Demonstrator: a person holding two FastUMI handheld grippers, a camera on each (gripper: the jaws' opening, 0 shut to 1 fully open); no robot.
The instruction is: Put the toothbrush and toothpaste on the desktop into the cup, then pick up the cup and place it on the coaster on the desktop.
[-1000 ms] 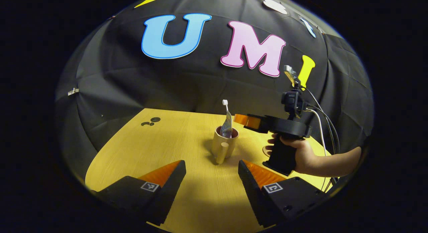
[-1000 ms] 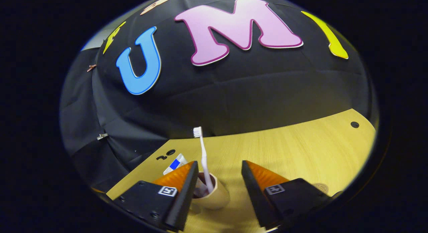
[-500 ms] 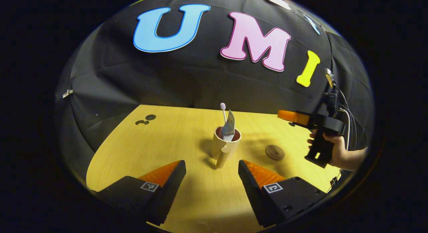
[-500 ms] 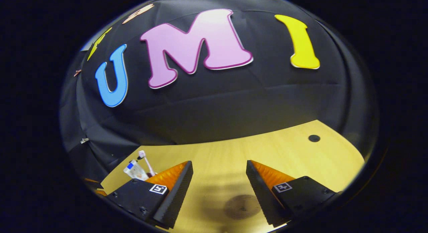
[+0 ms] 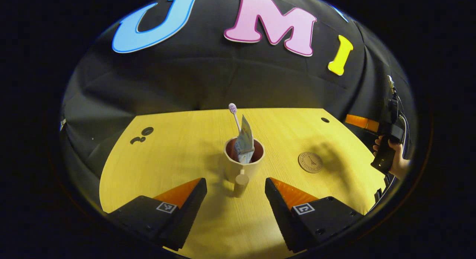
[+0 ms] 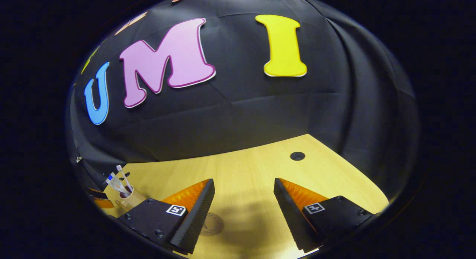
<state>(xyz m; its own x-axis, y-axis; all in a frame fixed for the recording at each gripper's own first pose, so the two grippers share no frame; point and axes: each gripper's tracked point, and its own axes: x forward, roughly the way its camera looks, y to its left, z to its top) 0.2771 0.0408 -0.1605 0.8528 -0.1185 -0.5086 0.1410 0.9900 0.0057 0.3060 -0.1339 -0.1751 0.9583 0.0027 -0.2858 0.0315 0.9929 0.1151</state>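
Cup (image 5: pixel 243 160) dead ahead of our left hand-held gripper (image 5: pixel 236 194), standing on the desk (image 5: pixel 167 158) with the toothbrush (image 5: pixel 234 116) and toothpaste (image 5: pixel 244 140) already leaning inside it, and its handle (image 5: pixel 240 183) pointing straight back at us between the two spread fingers. Nothing is gripped yet on this side; the jaws stand wide apart. Off to the right of the cup, a little apart from it, lies the coaster (image 5: pixel 310 162), and beyond that our right hand-held gripper (image 6: pixel 243 210) hangs above the desk, jaws also parted and empty, the coaster's edge (image 6: pixel 212 224) peeking out beside its left finger. We judge the loading done and the lift coming next. To do it well, we should ease forward level, close squarely on the handle or the cup wall, raise it upright so the tall toothbrush doesn't tip out, and set it centred on the coaster.
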